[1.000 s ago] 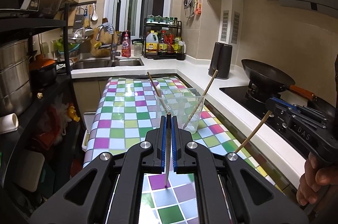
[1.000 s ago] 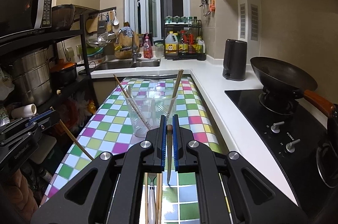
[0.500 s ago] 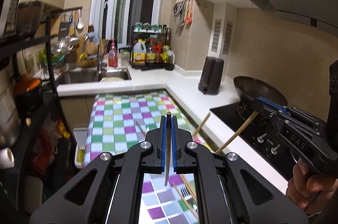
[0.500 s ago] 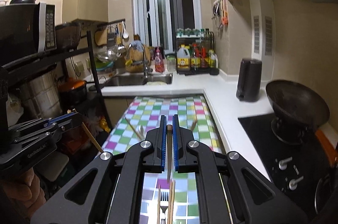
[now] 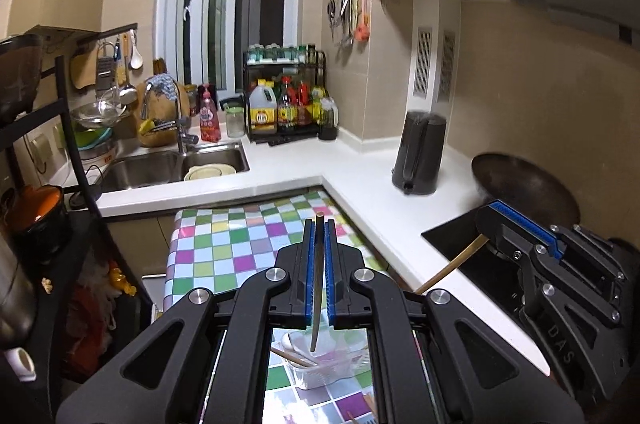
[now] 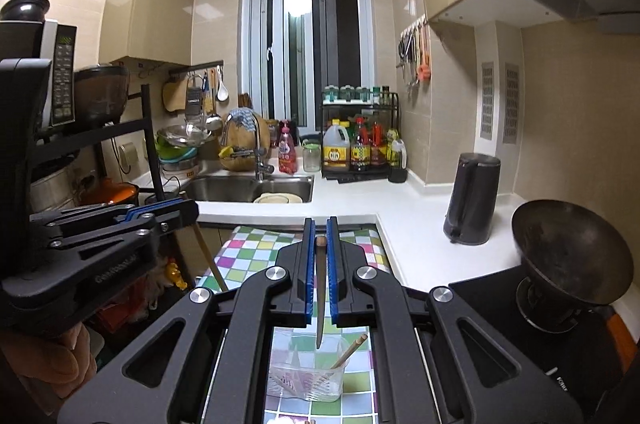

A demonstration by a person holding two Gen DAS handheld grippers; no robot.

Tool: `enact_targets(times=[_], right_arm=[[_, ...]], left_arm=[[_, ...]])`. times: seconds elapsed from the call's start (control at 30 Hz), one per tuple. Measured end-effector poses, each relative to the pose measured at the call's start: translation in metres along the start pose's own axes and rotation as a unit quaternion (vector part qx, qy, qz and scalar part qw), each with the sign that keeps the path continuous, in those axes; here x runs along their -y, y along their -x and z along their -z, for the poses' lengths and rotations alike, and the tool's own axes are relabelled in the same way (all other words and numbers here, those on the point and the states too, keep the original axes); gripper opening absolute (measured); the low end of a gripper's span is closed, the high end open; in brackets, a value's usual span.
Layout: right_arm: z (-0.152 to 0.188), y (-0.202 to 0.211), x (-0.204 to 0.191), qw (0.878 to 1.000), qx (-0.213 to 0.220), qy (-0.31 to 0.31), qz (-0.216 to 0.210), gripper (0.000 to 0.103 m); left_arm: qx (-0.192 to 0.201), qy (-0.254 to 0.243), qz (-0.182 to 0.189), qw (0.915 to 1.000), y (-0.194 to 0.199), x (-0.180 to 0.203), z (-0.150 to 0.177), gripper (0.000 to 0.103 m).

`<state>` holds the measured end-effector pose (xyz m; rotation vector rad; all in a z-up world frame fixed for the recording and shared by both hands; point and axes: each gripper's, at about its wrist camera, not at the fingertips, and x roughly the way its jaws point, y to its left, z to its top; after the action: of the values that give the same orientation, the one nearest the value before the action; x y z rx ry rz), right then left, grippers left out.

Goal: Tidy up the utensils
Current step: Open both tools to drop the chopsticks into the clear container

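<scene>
In the left wrist view, the left hand-held gripper (image 5: pixel 319 264) has its blue pads pressed together on a wooden chopstick (image 5: pixel 317 288), which runs along the slot and hangs with its lower tip over a clear plastic container (image 5: pixel 324 364). That container stands on the checkered worktop (image 5: pixel 224 244) directly below the pads, seen only through the gap in the black frame; its sides are cut off by the frame, and the pale sticks lying inside it are hard to tell apart. At the right edge the right hand-held gripper (image 5: pixel 486 224) pinches a second chopstick (image 5: pixel 452 266), slanting down-left until the frame hides its end. The letters "DAS" show on that gripper's body.

In the right wrist view, the right hand-held gripper (image 6: pixel 319 252) is likewise clamped on its chopstick (image 6: pixel 320 296), tip pointing down above the container (image 6: pixel 308 372), which sits just below on the checkered worktop (image 6: pixel 248 252) with one chopstick leaning against its right wall. The left hand-held gripper (image 6: pixel 168 210) enters from the left edge, clamped on its chopstick (image 6: pixel 208 256), whose lower end disappears behind the frame. Faint writing on its side is too blurred to read. A hand (image 6: pixel 52 360) shows at the lower left corner, partly cut off.
</scene>
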<state>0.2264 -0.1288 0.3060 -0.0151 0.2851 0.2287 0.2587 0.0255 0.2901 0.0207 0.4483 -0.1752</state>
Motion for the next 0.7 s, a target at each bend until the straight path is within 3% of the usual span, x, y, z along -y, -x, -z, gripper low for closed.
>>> enact_targets(times=[0.13, 0.27, 0.5, 0.6, 0.7], right_arm=[[0.015, -0.026, 0.006, 1.000, -0.029, -0.003, -0.007, 0.006], [0.030, -0.044, 0.010, 0.998, -0.058, -0.005, -0.018, 0.006], [0.050, -0.066, 0.010, 0.993, -0.109, -0.007, -0.032, 0.008], [0.050, -0.060, 0.011, 0.994, -0.109, -0.004, -0.025, 0.027], [0.045, -0.039, 0.016, 0.995, -0.094, -0.008, -0.026, 0.027]], left_arm=[[-0.026, -0.029, -0.018, 0.9991, -0.031, 0.003, 0.008, 0.004], [-0.062, -0.035, -0.012, 0.9974, -0.058, 0.002, 0.023, 0.004], [-0.117, -0.026, 0.038, 0.9921, -0.083, 0.004, 0.048, 0.007], [-0.103, -0.016, 0.059, 0.9928, -0.069, 0.002, 0.046, 0.017], [-0.082, -0.001, 0.071, 0.9941, -0.048, -0.004, 0.042, 0.017]])
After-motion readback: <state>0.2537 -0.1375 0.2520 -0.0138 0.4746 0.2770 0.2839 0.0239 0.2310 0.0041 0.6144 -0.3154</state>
